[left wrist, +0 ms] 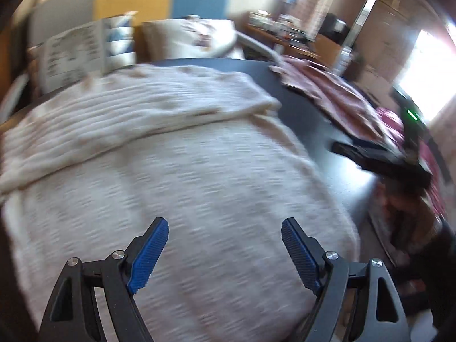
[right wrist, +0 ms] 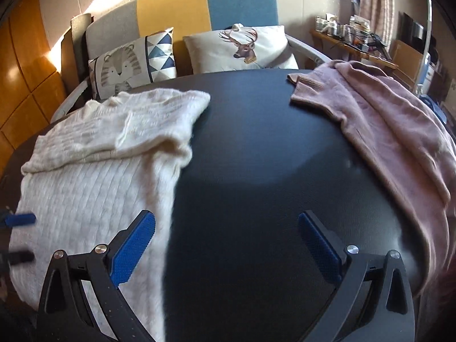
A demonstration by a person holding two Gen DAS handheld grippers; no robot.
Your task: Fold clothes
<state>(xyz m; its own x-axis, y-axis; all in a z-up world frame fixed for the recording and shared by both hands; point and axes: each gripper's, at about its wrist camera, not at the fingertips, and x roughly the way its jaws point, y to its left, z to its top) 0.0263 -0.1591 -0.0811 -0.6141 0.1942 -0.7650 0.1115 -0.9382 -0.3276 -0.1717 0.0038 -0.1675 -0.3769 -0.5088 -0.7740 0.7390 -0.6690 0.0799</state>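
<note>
A cream knitted sweater [right wrist: 94, 176] lies on the left half of a dark round table [right wrist: 256, 156], its upper part folded over the body. The left wrist view is blurred and shows the same sweater [left wrist: 171, 171] filling the frame. My left gripper [left wrist: 225, 228] hovers open above its body, nothing between the blue pads. My right gripper [right wrist: 226, 222] is open over bare tabletop, its left finger [right wrist: 134, 245] above the sweater's right edge. The left gripper's blue tips [right wrist: 20, 219] show at the left edge of the right wrist view. A pink sweater [right wrist: 384, 131] lies spread on the table's right side.
Behind the table stands a sofa with a tiger cushion [right wrist: 125, 62] and a deer cushion [right wrist: 242, 48]. A cluttered wooden shelf [right wrist: 350, 40] sits at the back right. A wooden wall panel [right wrist: 22, 71] is on the left.
</note>
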